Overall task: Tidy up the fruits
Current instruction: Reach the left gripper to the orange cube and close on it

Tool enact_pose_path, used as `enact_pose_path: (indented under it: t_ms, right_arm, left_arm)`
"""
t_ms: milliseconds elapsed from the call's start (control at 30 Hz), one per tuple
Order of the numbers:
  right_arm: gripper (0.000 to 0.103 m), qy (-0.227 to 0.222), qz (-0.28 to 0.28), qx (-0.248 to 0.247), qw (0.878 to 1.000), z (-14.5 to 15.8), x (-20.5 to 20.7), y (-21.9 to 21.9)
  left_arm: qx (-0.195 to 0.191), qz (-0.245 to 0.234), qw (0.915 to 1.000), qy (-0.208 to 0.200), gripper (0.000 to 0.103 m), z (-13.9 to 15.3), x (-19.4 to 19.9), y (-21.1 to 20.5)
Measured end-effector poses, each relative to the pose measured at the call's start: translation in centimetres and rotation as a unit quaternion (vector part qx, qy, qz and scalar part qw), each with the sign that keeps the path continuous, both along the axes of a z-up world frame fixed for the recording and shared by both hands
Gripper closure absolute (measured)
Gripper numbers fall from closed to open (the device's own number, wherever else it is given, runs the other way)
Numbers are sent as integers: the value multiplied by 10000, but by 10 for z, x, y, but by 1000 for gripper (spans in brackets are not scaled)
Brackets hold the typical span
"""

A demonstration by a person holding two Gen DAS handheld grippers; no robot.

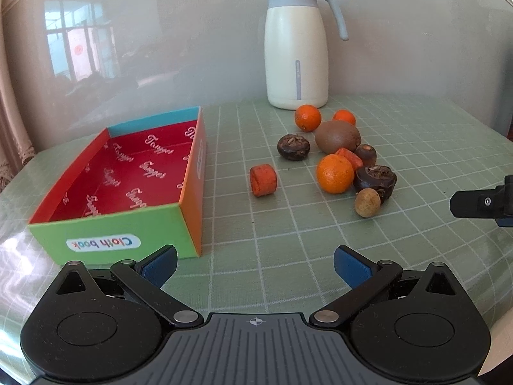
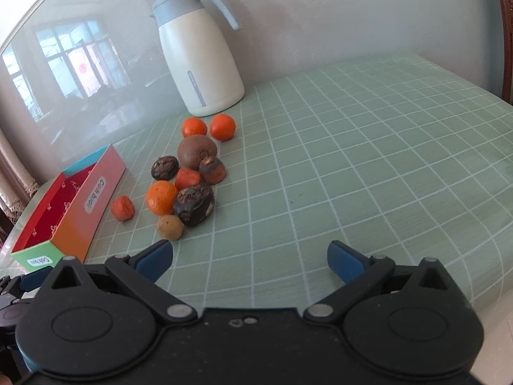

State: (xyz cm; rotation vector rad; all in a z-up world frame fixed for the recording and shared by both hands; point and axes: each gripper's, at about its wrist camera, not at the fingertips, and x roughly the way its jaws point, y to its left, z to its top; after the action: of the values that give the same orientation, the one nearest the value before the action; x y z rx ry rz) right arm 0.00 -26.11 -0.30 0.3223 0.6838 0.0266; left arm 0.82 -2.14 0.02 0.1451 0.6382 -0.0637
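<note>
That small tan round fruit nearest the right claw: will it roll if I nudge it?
Probably. The small tan fruit looks nearly spherical on a flat tablecloth, so it may roll. It touches a dark water chestnut, which might block it that way. It looks light.

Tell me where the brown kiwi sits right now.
In the left wrist view the fuzzy brown kiwi lies right of the open colourful cardboard box, just before the cream thermos jug, among the small oranges.

Left hand-held gripper (image 1: 255,264): jaws spread wide, nothing between the fingers. Right hand-held gripper (image 2: 249,258): likewise spread wide, empty, level.
</note>
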Motion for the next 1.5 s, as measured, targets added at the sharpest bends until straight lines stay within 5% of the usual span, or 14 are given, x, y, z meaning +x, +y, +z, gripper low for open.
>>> enact_pose_path:
  t_ms: [400,767,900,1167,1367,1500]
  right_arm:
    - [0,-166,-69,155,9997,6,-1,-6]
    - [0,-434,-190,267,9985,14,-4,-17]
    - [0,-475,-202,259,9983,15,-6,-18]
    - [0,-537,-112,317,9980,16,-6,-15]
    - [0,-555,-185,-339,9977,18,-1,-1]
    - [0,-420,-426,-218,9980,14,2,-10]
  left_arm:
    - [69,-258,9995,-155,0,5,26,-15]
    - [-107,-33,9983,-564,1,9,54,-30]
    - [-233,62,9994,-261,33,-1,72,-22]
    - [-167,341,9984,-431,35,-5,68,-3]
    - [-77,339,9985,-426,36,-6,71,-7]
    - [12,255,9992,-322,36,-10,75,-16]
